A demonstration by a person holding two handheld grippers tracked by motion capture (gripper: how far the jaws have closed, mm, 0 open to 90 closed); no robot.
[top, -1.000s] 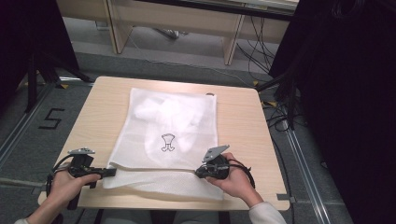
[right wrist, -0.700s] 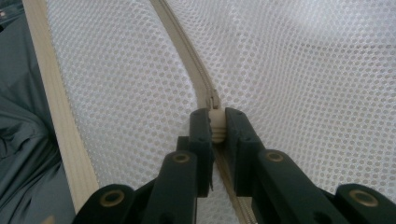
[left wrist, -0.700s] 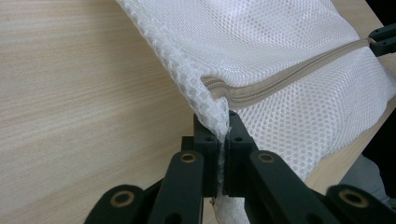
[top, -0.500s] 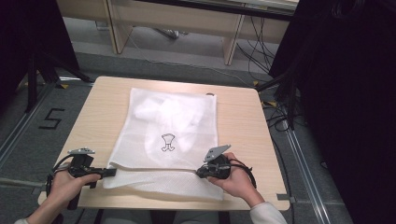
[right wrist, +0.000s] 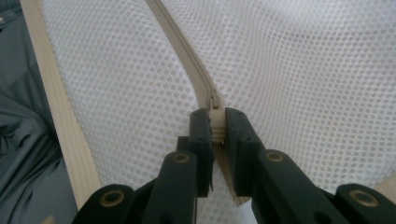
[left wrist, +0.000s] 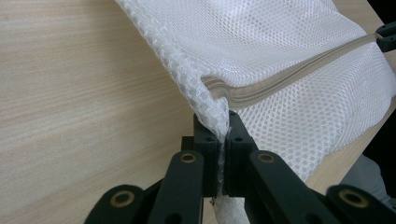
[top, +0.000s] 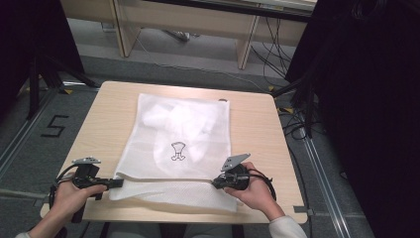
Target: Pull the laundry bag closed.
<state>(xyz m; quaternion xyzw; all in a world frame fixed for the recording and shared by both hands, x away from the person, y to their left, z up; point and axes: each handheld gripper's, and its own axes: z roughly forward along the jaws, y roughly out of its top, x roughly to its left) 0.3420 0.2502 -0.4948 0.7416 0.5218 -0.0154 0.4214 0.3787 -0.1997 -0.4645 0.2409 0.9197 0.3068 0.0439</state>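
The table [top: 257, 124] carries a white mesh bag [top: 183, 144] at the centre of the frame. Nothing has shifted since a second ago: the left claw [left wrist: 223, 140] stays clamped on the bag's corner, the right claw [right wrist: 215, 126] on the zip pull [right wrist: 215, 117], so the zipping looks paused.

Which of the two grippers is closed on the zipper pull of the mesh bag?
The right gripper: it pinches the zipper pull; the left gripper pinches mesh only.
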